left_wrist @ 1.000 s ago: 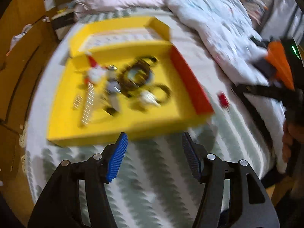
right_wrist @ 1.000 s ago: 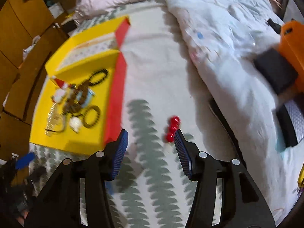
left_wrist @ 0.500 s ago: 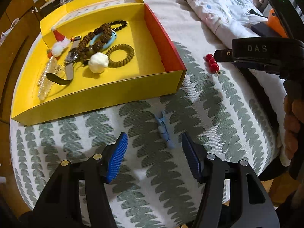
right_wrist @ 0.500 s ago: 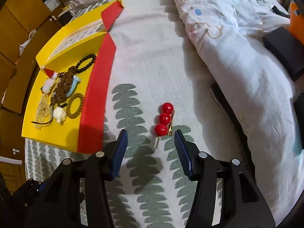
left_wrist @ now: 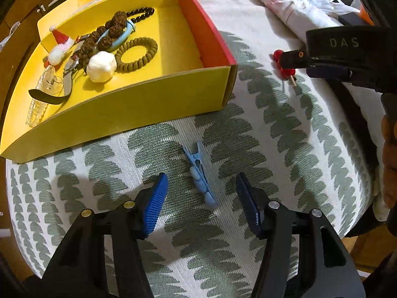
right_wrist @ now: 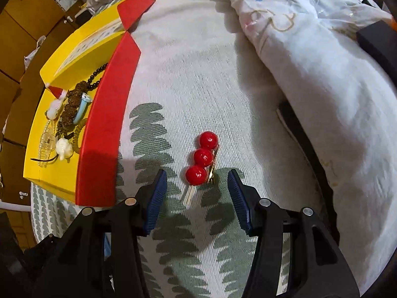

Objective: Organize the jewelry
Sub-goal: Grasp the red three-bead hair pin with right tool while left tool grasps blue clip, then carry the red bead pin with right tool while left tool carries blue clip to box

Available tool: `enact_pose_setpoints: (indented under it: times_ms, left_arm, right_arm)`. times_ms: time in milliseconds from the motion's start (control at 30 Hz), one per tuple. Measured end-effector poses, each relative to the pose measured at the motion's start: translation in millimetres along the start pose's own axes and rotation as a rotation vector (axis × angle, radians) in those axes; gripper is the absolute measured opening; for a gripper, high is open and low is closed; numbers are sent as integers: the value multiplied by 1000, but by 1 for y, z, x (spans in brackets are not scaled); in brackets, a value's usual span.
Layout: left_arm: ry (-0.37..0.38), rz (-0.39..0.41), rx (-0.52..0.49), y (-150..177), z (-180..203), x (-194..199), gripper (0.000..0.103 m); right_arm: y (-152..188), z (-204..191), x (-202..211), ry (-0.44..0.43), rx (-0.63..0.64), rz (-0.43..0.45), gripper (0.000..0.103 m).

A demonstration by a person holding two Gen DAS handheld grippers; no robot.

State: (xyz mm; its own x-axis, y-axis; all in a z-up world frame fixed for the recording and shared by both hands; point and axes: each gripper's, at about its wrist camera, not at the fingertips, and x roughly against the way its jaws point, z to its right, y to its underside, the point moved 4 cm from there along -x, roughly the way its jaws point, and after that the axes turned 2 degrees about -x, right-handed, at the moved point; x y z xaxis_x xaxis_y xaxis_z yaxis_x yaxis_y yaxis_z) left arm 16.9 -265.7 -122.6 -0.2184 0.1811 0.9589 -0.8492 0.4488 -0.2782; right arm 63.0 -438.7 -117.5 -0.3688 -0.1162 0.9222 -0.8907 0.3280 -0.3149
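Observation:
A light blue hair clip [left_wrist: 200,175] lies on the leaf-patterned bedspread, just ahead of and between the tips of my left gripper [left_wrist: 201,185]. Its jaws are closing and its pads stand clear of the clip. A red three-bead hairpin [right_wrist: 202,157] lies on the bedspread just ahead of my right gripper [right_wrist: 196,179], which stands open and apart from it. The same red hairpin [left_wrist: 285,68] shows in the left wrist view, partly hidden by the right gripper's body. The yellow box [left_wrist: 139,94] with a red side holds several bracelets, a watch and charms.
A crumpled white quilt [right_wrist: 310,49] covers the bed's right part. The yellow box [right_wrist: 104,134] stands left of the red hairpin. The bed's rounded edge [left_wrist: 357,173] drops off at the right. Wooden drawers [right_wrist: 22,24] stand beyond the box. A person's hand [left_wrist: 389,164] holds the right gripper.
Both grippers have come down toward the bedspread. The left one swung from over the box to the blue clip. The red hairpin now lies closer to the right gripper's tips.

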Motion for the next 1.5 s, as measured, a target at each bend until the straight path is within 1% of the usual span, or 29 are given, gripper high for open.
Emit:
enact_pose_setpoints:
  times_ms: [67, 133, 333, 400, 467, 500, 533, 567, 633, 767, 800, 900, 933, 967, 1033, 1167, 1233, 1300, 1367, 1400, 1467, 1500]
  left_arm:
    - [1, -4, 5, -1, -1, -4, 57]
    - [5, -7, 8, -1, -2, -7, 57]
    - [0, -5, -1, -6, 1, -12, 57]
    - [4, -5, -5, -9, 1, -14, 56]
    - [4, -6, -6, -13, 0, -15, 51]
    - [6, -6, -4, -13, -1, -15, 50]
    - [7, -6, -4, -12, -2, -13, 47]
    - [6, -7, -6, -12, -4, -13, 44]
    - [11, -10, -3, -13, -6, -13, 41]
    - [14, -9, 2, -11, -9, -12, 37]
    - [14, -9, 2, -10, -9, -12, 36]
    - [16, -7, 6, -8, -10, -11, 29]
    - [19, -7, 10, -8, -11, -11, 27]
    - [25, -7, 12, -7, -13, -10, 22]
    - [39, -9, 12, -5, -18, -7, 17]
    - [45, -11, 14, 1, -19, -5, 17]
    - [52, -11, 19, 3, -20, -3, 17]
    - [57, -10, 23, 6, -22, -2, 17]
    - [60, -9, 29, 8, -23, -1, 17]
    - [60, -8, 28, 9, -24, 1, 17]
    - [62, 0, 27, 12, -26, 6, 17]
    - [69, 4, 26, 14, -27, 10, 17]
  right_arm:
    - [-1, -1, -6, 7, 6, -9, 54]
    - [-3, 0, -12, 34, 7, -10, 54]
    - [-6, 0, -23, 53, 13, -15, 54]
    - [-7, -1, -24, 61, 15, -4, 54]
    - [-8, -3, -27, 62, 18, -4, 52]
    - [-8, -3, -27, 60, 17, -2, 48]
    - [-7, -4, -29, 58, 17, -9, 42]
    - [-8, -6, -30, 56, 19, -14, 40]
    - [-9, -10, -31, 65, 28, -17, 34]
    - [-8, -11, -32, 64, 26, -24, 31]
    - [-8, -10, -32, 58, 21, -24, 29]
    - [-6, -5, -31, 30, -1, -32, 27]
    - [-6, -4, -30, 21, -7, -34, 27]
    - [-6, -2, -29, 11, -16, -32, 27]
    - [-5, -1, -27, 0, -26, -37, 27]
    - [-4, 1, -21, -15, -40, -31, 27]
    - [-5, 1, -14, -22, -46, -6, 27]
    - [-5, 1, -8, -39, -53, 6, 27]
    - [-5, 2, -4, -38, -56, 10, 27]
    - [-5, 3, 1, -43, -64, 31, 27]
    - [-6, 4, 7, -43, -63, 29, 27]
    - [-6, 3, 13, -49, -63, 44, 27]
